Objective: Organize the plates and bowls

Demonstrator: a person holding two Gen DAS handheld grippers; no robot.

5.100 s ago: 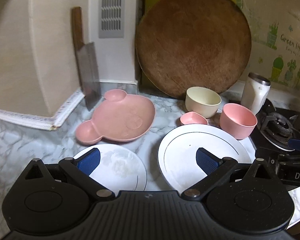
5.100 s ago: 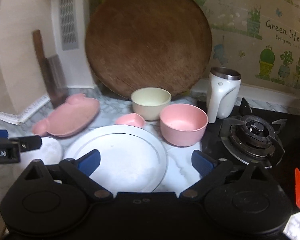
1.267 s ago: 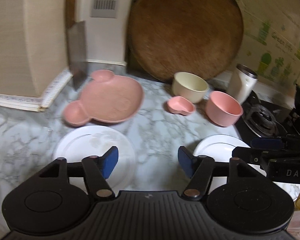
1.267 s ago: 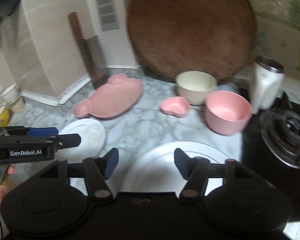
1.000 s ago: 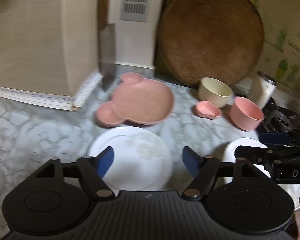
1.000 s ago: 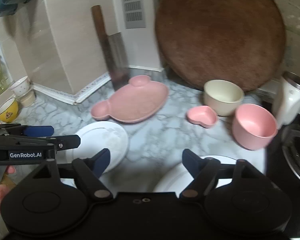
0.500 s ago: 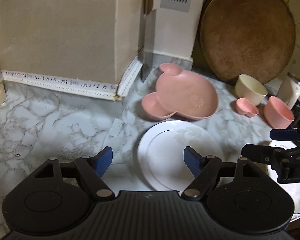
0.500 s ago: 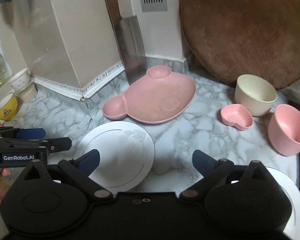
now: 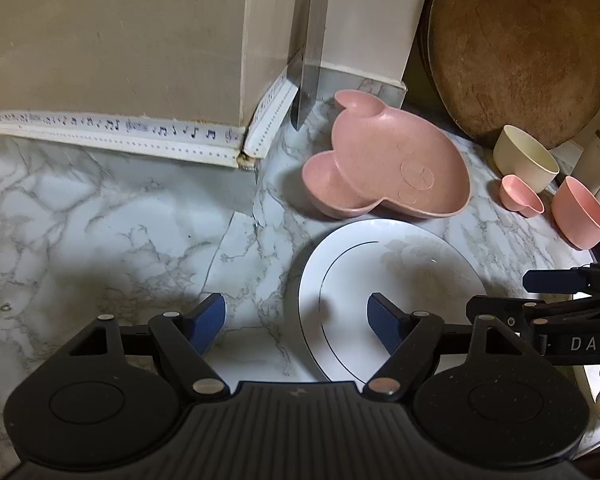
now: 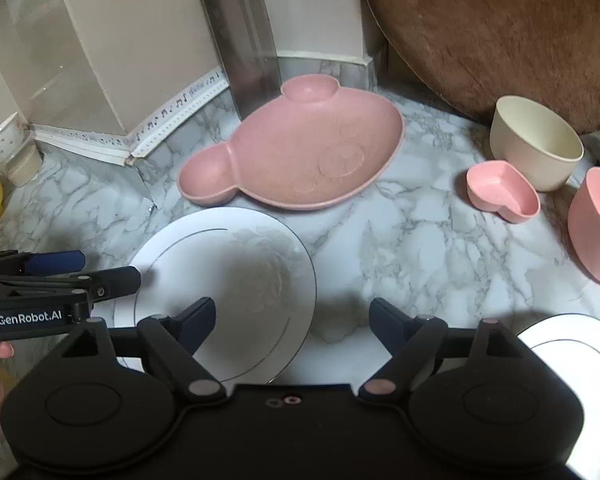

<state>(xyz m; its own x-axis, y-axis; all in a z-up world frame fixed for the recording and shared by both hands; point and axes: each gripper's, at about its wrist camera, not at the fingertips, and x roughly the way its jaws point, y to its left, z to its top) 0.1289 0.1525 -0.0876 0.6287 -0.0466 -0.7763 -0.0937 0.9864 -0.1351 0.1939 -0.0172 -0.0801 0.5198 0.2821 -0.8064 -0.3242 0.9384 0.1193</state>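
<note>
The small white plate [image 9: 384, 280] lies flat on the bench near its front edge, just in front of the pink bear-shaped plate [image 9: 392, 172], which sits toward the back by the wall corner. We judge the white one to be glazed ceramic: stiff, fairly heavy for its size, slick and breakable. Lying flat, it offers no face to pinch, so we would take it by the rim, one finger slid under the lip and one on top, and lift slowly so that it does not slip out or knock the pink plate. The bear plate looks like a light matte material and should be more forgiving.

A second white plate [image 10: 572, 344] shows only in part at the front right of the bench. Further back on the right stand a pink heart dish [image 10: 502, 192], a cream bowl [image 10: 536, 144] and a pink bowl [image 10: 598, 224], close together but apart; these look light and could nest.

Our left claw [image 9: 296, 322] is spread wide and holds nothing; it hovers over the plate's left rim, its right finger over the plate and its left finger over bare marble. Whether either finger touches, we cannot tell. Our right claw [image 10: 290, 320] is likewise wide apart and empty, straddling the plate's right rim.

A cleaver [image 10: 248, 44] and a round wooden board [image 10: 500, 28] lean against the back wall.
</note>
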